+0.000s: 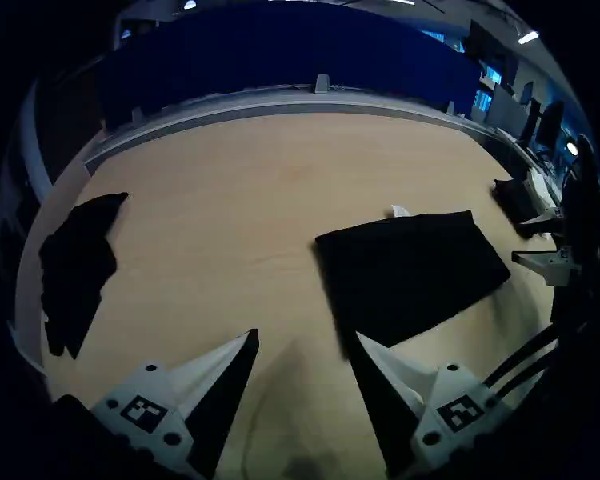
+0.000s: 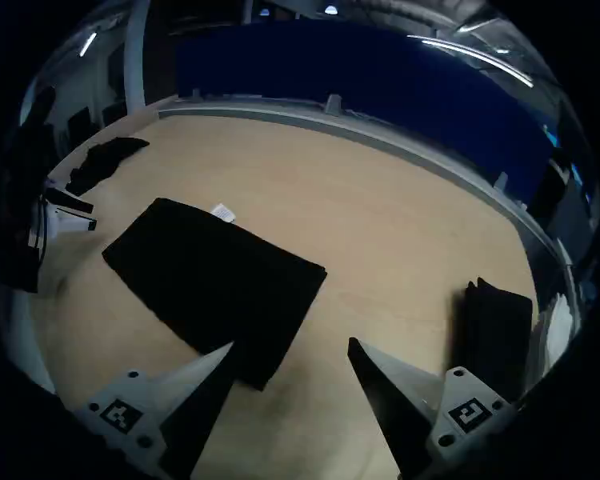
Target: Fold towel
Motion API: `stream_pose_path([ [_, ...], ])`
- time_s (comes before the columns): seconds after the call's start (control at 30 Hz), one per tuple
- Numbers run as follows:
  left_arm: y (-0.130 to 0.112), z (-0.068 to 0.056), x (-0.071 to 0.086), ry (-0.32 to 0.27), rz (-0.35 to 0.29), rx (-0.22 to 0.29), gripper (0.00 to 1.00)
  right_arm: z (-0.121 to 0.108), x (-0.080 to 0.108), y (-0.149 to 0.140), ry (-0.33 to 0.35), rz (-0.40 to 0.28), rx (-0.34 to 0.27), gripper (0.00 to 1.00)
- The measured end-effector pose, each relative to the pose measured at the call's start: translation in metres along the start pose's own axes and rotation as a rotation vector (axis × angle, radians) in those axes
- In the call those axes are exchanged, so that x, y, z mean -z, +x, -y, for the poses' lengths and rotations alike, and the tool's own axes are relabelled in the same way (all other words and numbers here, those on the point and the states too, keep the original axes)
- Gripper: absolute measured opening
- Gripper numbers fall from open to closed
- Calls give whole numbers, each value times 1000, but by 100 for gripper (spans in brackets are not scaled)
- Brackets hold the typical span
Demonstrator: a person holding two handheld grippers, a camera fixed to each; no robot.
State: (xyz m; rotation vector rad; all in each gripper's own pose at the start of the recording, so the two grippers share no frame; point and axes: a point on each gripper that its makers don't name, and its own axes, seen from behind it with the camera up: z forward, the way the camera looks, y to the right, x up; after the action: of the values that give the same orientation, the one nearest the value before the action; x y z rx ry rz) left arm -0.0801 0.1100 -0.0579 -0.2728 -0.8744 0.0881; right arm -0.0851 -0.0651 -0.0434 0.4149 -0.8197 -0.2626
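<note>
Left gripper view: left claw [image 1: 306, 334] splayed

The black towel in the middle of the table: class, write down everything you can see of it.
The black towel is a dark, matte cloth, laid flat and smooth as a rough rectangle on the light wooden table, askew to its edge. A small white tag sticks out at its far edge. Whether it lies in folded layers cannot be told. The left hand-held gripper and right hand-held gripper are open, neither gripping it.
</note>
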Motion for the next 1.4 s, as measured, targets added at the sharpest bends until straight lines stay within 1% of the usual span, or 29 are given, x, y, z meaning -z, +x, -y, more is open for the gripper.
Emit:
stream_pose_path([
  [0.03, 0, 1, 2, 4, -3, 3, 83, 1, 0, -1, 6, 1, 6, 100],
  [0.23, -5, 5, 16, 28, -16, 32, 85, 11, 1, -8, 52, 14, 51, 100],
  [0.47, -19, 14, 42, 70, -30, 95, 85, 23, 1, -17, 114, 40, 110, 100],
  [0.6, -33, 17, 59, 91, -29, 138, 85, 28, -1, -25, 141, 63, 140, 95],
  [0.63, -37, 17, 62, 94, -28, 149, 85, 29, -2, -27, 149, 68, 146, 93],
  [0.8, -59, 18, 81, 110, -18, 197, 85, 33, -5, -39, 174, 95, 171, 74],
  [0.97, -80, 19, 94, 125, 4, 223, 85, 35, -7, -47, 191, 111, 185, 60],
  [1.17, -94, 21, 102, 138, 14, 242, 85, 38, -7, -50, 204, 120, 191, 39],
  [1.3, -97, 22, 105, 141, 15, 252, 85, 38, -8, -51, 206, 128, 180, 28],
  [1.4, -97, 23, 108, 143, 13, 255, 85, 37, -10, -49, 205, 121, 171, 18],
])
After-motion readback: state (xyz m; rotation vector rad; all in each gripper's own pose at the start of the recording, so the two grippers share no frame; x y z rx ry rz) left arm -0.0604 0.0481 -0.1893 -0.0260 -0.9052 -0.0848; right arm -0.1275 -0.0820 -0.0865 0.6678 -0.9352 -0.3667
